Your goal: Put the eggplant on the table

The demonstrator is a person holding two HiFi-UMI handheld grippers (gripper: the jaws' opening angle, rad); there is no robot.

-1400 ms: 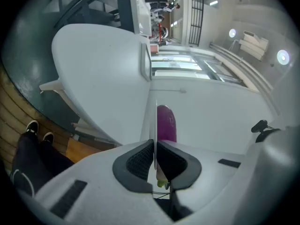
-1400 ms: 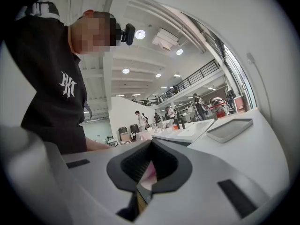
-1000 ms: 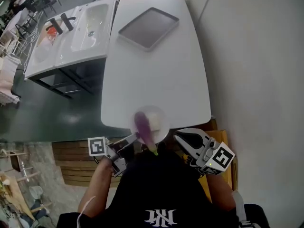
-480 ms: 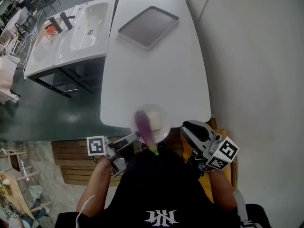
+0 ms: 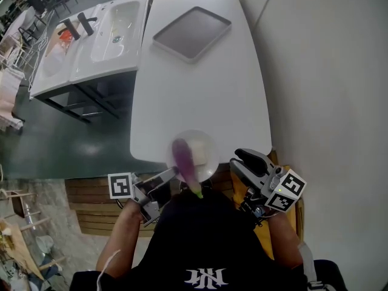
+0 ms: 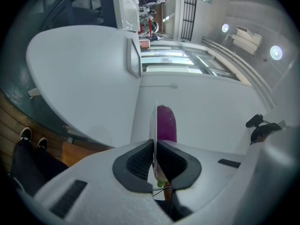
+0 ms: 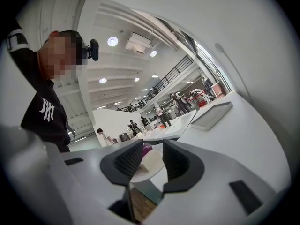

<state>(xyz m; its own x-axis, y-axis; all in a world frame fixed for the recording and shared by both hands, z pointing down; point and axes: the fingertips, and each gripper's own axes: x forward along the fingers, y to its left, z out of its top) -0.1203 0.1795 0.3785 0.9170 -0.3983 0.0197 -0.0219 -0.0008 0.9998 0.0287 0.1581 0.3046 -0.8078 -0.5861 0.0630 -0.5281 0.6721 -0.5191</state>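
A purple eggplant (image 5: 183,159) with a green stem lies on a pale round plate (image 5: 206,144) that juts over the white table's (image 5: 206,96) near edge. My left gripper (image 5: 171,176) is shut on the plate's near-left rim. In the left gripper view the thin plate (image 6: 155,121) stands edge-on between the pads, with the eggplant (image 6: 166,123) just behind. My right gripper (image 5: 240,160) hovers right of the plate, off the table's near right corner. Its jaws are opening with nothing between them. Through my right gripper (image 7: 152,161) I see the plate (image 7: 150,164) and the eggplant (image 7: 147,147) beyond.
A grey rectangular tray (image 5: 191,34) lies at the table's far end. White sinks (image 5: 103,38) stand to the left across a dark floor. A wall runs along the table's right side. A wooden bench (image 5: 97,205) is below the near edge. People stand in the distance in the right gripper view.
My right gripper has shifted a little to the right, rolled, and its jaws have parted. The left gripper, plate and eggplant have stayed put.
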